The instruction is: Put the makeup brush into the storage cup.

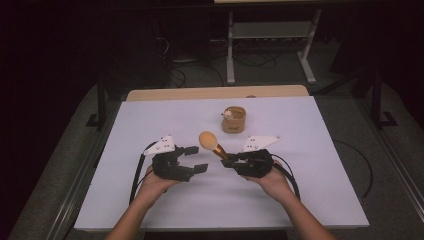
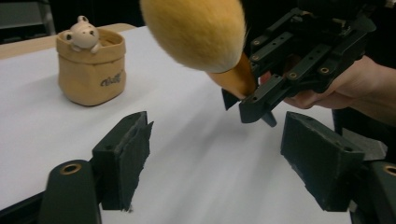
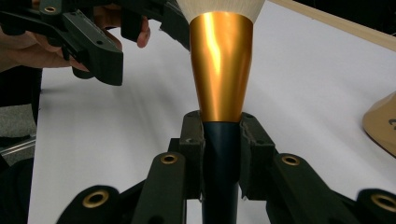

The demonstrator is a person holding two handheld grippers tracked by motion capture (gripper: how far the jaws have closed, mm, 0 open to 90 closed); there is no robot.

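Right tongs pinch the dark handle of a makeup brush, pads pressed against both sides just below the copper-gold ferrule. Left tongs stand spread and empty, at about 9 o'clock of the brush in the high view, pads facing the bristle head. For a clean handover, the left tongs should, by judgement, close on the rigid ferrule or handle, not on the soft head, before the right tongs release. The brush is held clear of the white table, near its centre, head tilted toward 10 o'clock: a rounded, fluffy orange-tan head, a tapering metallic ferrule, a slim black handle. A tan pouch bearing a small bear figure stands at 1 o'clock.
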